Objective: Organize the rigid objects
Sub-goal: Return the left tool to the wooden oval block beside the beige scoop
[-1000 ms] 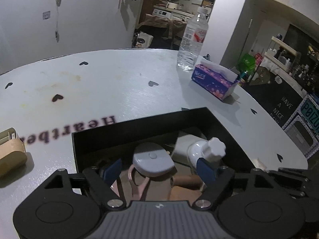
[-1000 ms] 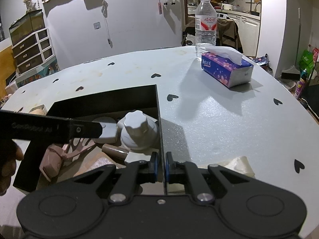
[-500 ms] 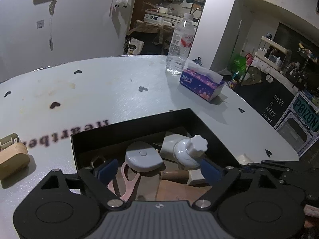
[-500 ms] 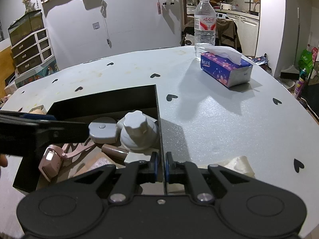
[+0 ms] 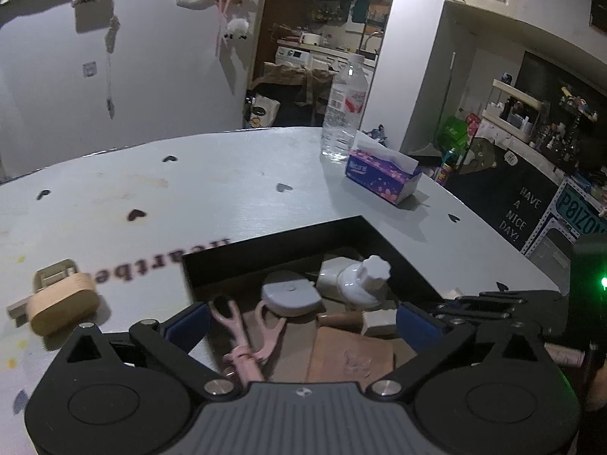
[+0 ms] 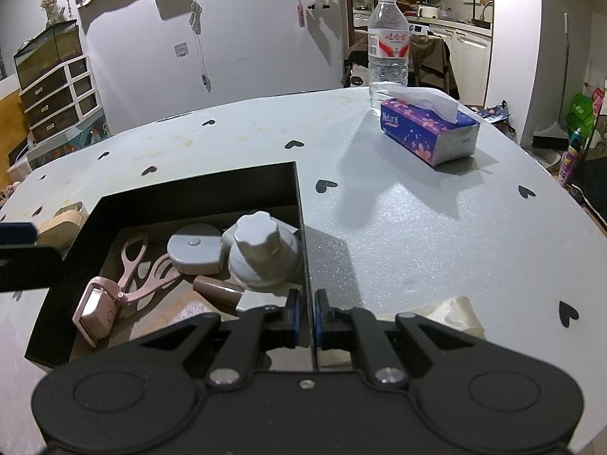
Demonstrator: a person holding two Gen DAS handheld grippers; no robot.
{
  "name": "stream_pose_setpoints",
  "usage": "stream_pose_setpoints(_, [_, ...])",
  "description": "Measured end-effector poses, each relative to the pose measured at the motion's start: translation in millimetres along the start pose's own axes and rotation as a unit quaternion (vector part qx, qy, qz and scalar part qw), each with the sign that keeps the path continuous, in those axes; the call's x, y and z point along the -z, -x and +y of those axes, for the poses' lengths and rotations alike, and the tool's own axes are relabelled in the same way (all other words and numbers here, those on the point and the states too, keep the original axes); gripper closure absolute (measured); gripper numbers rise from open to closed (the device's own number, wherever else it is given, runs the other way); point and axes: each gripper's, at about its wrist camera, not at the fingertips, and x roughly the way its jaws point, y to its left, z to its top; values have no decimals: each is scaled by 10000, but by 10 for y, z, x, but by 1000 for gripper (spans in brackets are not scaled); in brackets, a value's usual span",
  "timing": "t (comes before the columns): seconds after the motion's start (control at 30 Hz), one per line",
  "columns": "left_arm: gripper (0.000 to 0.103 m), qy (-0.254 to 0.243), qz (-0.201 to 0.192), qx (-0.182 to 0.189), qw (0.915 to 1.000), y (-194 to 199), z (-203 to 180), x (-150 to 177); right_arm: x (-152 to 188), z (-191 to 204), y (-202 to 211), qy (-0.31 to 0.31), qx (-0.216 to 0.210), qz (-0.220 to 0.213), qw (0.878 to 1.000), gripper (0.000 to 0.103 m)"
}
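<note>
Your left gripper (image 5: 301, 322) jaws have just been opening, nothing between them, above the black box (image 6: 197, 189); your right gripper (image 6: 306, 316) clamps its wall, so a tug could tip the eyelash curler (image 6: 125, 284) and other items out

tissue box (image 6: 428, 134): "Natural" | black board (image 5: 519, 214): "HAVE A NICE DAY!" | green sign (image 5: 582, 214): "POIZON", cut off | table (image 5: 227, 197): upside-down lettering, "Heartbe…", partly hidden
</note>
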Motion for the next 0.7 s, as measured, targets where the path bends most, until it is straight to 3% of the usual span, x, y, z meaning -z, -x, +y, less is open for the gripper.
stream_pose_setpoints(0.17, [0,222,-132,-270,9993,152,202,66,-1,-8,2,-6,12,-4,10000,95])
stream_pose_setpoints(0.37, [0,829,-267,-691,9938,274,597,131,-2,-25,-13,1,45,4,10000,95])
stream_pose_setpoints(0.53, [0,1306,-413,-1194,9834,306,904,163,-3,-16,-9,5,56,5,10000,95])
stream_pose_setpoints(0.7, [0,1741,-487,-1770,9675,229,1172,157,-7,-12,-13,-2,57,9,10000,95])
